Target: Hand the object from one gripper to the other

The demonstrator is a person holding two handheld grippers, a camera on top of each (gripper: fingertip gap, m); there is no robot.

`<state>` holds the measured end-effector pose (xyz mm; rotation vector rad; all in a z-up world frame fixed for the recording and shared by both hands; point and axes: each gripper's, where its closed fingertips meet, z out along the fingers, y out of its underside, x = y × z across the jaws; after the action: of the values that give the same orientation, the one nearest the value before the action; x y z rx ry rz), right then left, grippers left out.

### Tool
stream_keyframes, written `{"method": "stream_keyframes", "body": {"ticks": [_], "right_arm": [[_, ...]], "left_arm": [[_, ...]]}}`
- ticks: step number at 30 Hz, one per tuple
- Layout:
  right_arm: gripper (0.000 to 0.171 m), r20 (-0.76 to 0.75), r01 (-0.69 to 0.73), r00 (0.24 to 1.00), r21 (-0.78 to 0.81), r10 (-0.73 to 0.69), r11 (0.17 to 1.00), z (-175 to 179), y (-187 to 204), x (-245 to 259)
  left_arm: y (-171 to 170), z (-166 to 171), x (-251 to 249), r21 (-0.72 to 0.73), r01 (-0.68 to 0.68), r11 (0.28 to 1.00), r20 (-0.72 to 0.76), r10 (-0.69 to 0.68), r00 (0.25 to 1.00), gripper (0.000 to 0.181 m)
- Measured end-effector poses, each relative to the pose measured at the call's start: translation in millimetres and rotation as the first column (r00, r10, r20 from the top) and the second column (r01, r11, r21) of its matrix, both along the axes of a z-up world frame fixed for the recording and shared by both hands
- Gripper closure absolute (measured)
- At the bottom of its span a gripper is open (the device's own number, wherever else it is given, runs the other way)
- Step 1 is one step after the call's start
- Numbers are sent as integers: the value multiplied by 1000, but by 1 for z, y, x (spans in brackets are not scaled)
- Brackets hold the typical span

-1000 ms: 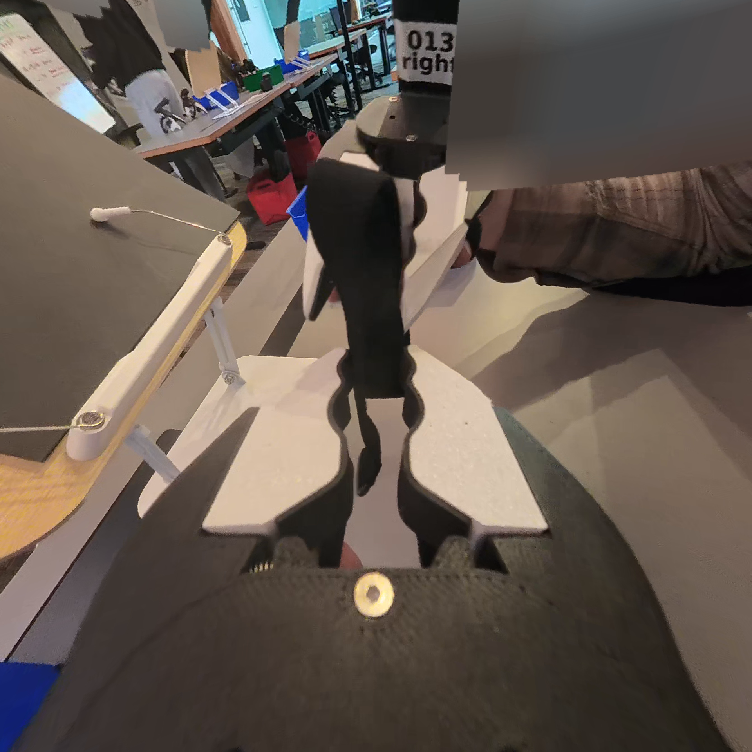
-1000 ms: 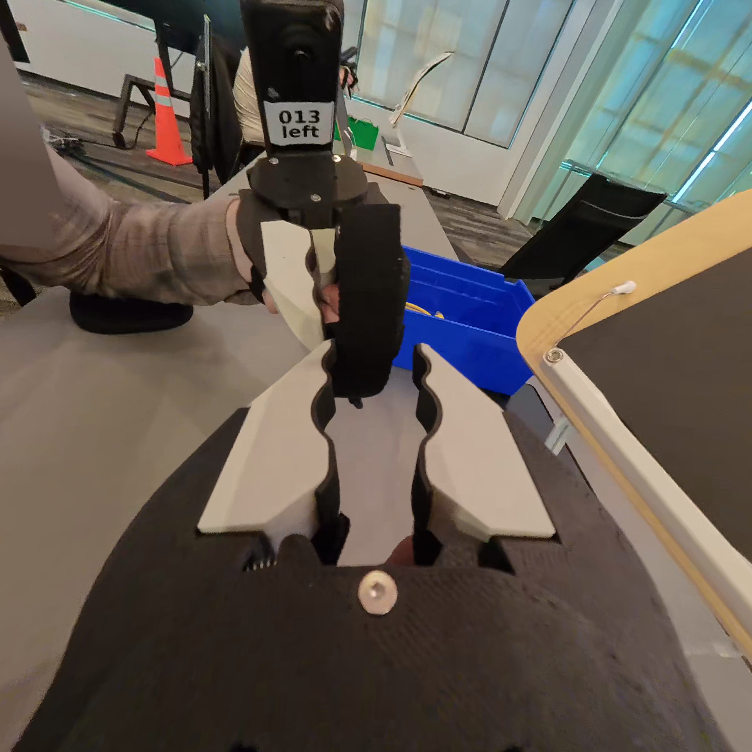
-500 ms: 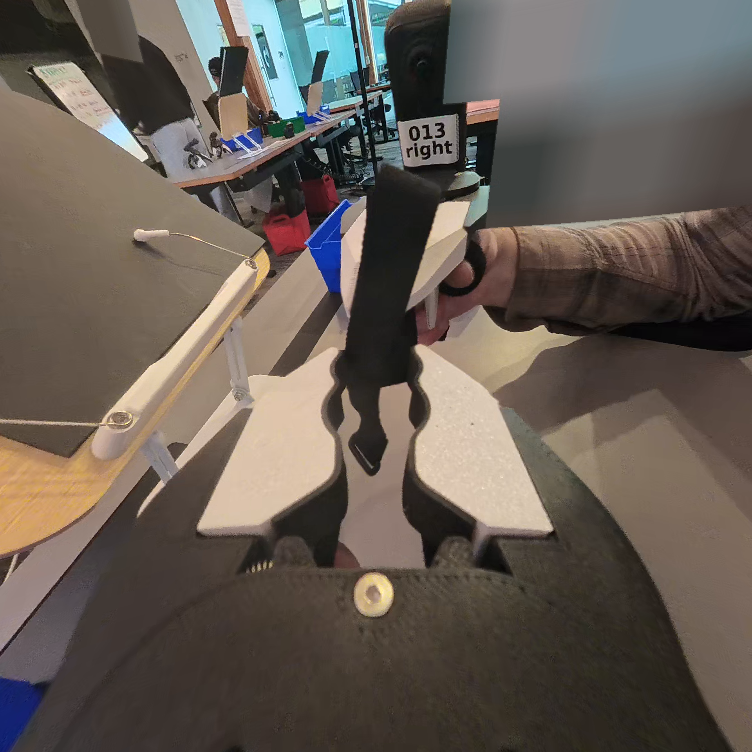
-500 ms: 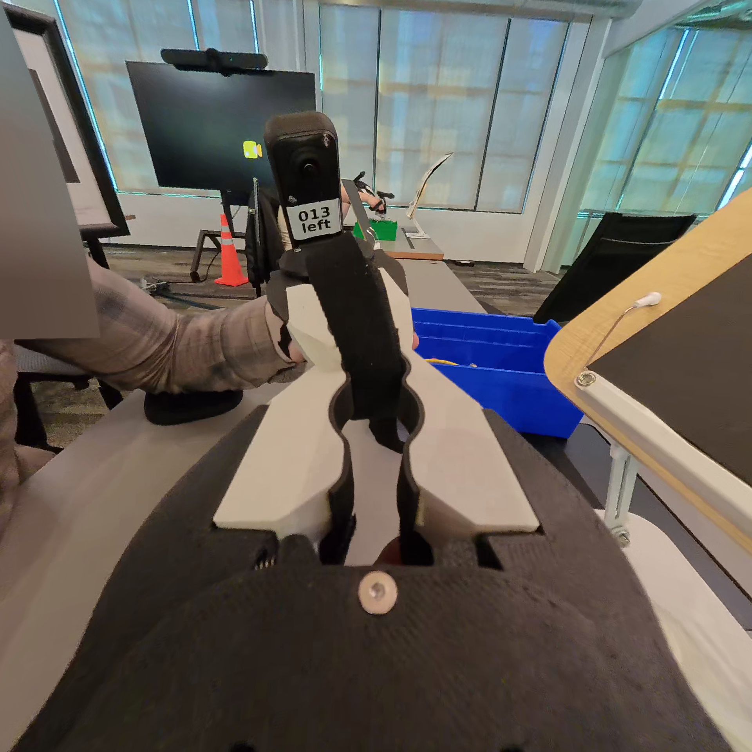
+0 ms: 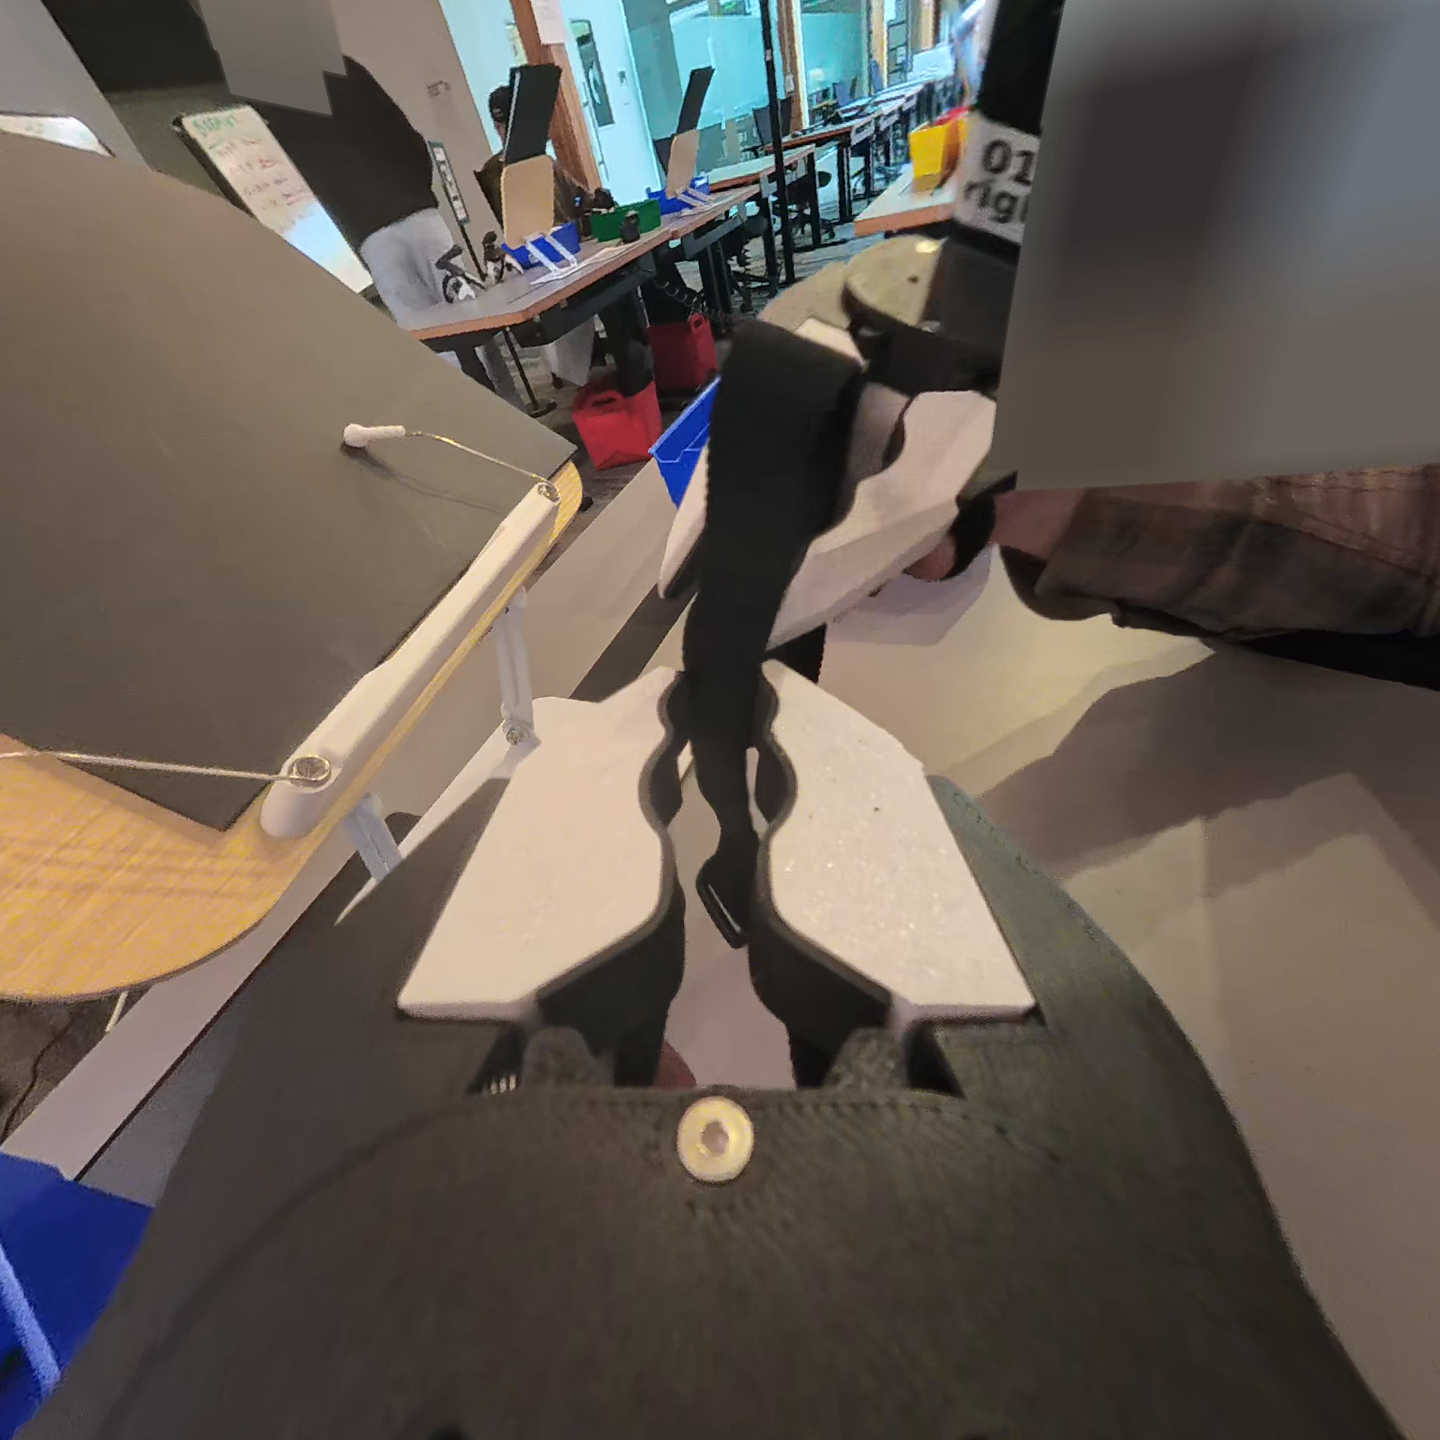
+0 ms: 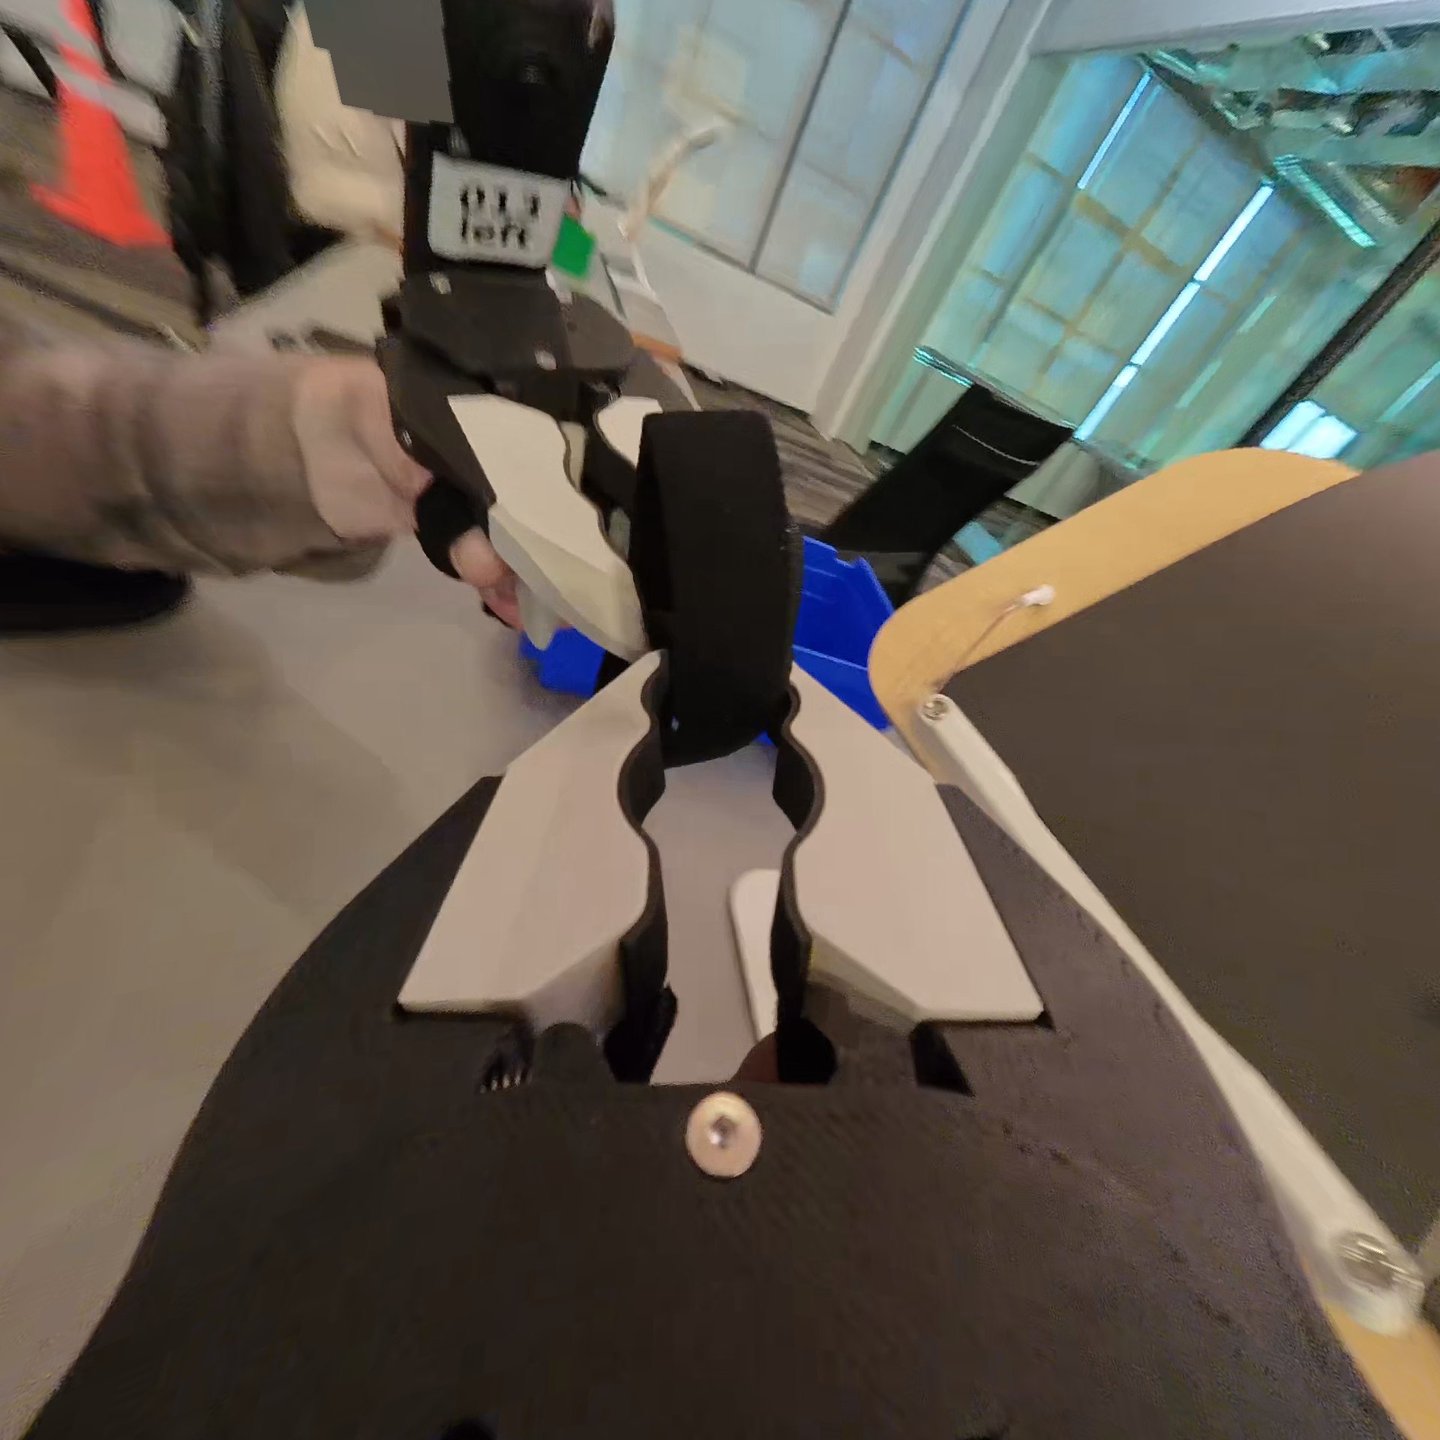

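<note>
Item: black strap (image 5: pixel 748 545), wide fabric band with a small plastic buckle at its narrow end, held up in the air over the grey table (image 5: pixel 1169 935).
Left gripper (image 5: pixel 718 693): jaws clenched on the strap's narrow end; buckle lies between the fingers, behind the tips.
Right gripper (image 6: pixel 725 686): tips set on either side of the strap's folded wide end; jaws look parted, gap visible behind the tips; firm grasp doubtful, view blurred by motion.
Step in hand: mid-handover, strap spanning both grippers, weight apparently with the left.
Next move: close the right jaws fully on the wide end, confirm the hold, then release the left and draw apart.
Surroundings: tilted black board (image 5: pixel 195 467) on wooden panel, left side; blue bin (image 6: pixel 834 615) beyond the table edge.
</note>
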<state>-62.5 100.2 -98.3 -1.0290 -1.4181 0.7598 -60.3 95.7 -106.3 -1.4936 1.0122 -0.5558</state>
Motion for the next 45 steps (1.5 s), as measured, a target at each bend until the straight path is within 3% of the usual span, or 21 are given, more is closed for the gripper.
{"method": "stream_keyframes", "body": {"ticks": [3, 6, 14, 19, 24, 35, 41, 45], "right_arm": [[153, 78, 101, 990, 194, -118, 976, -7, 9, -1], [159, 88, 123, 985, 268, -151, 956, -9, 9, -3], [162, 17, 66, 998, 53, -67, 996, -4, 10, -1], [162, -93, 14, 995, -125, -26, 992, 9, 14, 5], [163, -154, -22, 988, -209, -10, 978, 17, 17, 10], [162, -177, -119, 982, -299, 68, 947, 12, 6, 4], [162, -169, -144, 981, -319, 93, 937, 7, 3, 1], [162, -174, -170, 978, -351, 114, 921, 3, -1, -3]], "left_arm": [[2, -1, 0, -30, -15, 999, 11, 15, 1000, 168], [2, -1, 1, -48, -16, 999, 18, 17, 1000, 168], [3, 1, -1, -37, -16, 999, 17, 17, 1000, 164], [4, -6, -3, -22, -15, 1000, -28, 15, 1000, 145], [4, -12, -6, -23, 3, 1000, -63, -4, 998, 137], [-6, -4, 5, -2, 76, 997, 19, -76, 997, 140], [-8, 7, 7, 45, 81, 996, 86, -84, 993, 157], [-10, 14, 7, 48, 92, 995, 136, -98, 986, 159]]}}
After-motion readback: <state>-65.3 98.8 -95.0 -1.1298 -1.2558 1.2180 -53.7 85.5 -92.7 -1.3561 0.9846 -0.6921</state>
